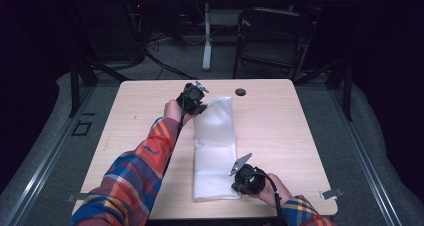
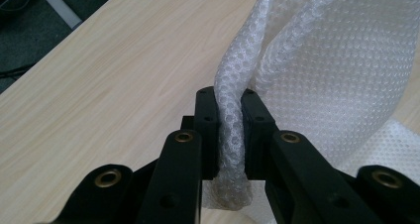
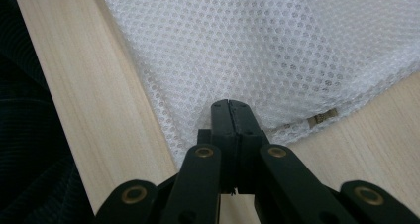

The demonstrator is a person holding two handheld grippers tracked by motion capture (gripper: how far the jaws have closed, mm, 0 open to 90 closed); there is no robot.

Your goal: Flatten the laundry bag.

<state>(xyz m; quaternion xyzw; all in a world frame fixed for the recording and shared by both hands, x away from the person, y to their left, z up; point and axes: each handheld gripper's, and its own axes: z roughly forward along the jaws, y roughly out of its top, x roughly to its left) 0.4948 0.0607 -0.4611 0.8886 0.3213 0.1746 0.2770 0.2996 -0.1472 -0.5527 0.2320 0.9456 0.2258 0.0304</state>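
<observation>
**White mesh cloth pinched at both ends on the wooden table**

High view: nearest the camera, the right gripper (image 1: 239,175) sits at the near right corner of the white mesh cloth (image 1: 216,146), close to the table's (image 1: 280,131) near edge. The cloth lies folded as a long strip, its long axis running from the near edge away toward the far side, slightly right of the table's middle. The left gripper (image 1: 199,102) is at the strip's far left corner, where the fabric bulges up off the wood. A small dark grommet (image 1: 240,91) lies just beyond the far end. Bare wood spreads wide on both sides of the strip; little remains at the near edge.

Left gripper view: the jaws are closed on a bunched fold of the mesh cloth (image 2: 317,70), which rises from between them and fans out to the right. Open table (image 2: 109,85) lies to the left, its edge at the upper left.

Right gripper view: the jaws are pressed fully together at the cloth's (image 3: 267,45) corner, fabric puckering toward them. A small tag (image 3: 322,117) shows at the hem. The table's edge runs along the left.
</observation>
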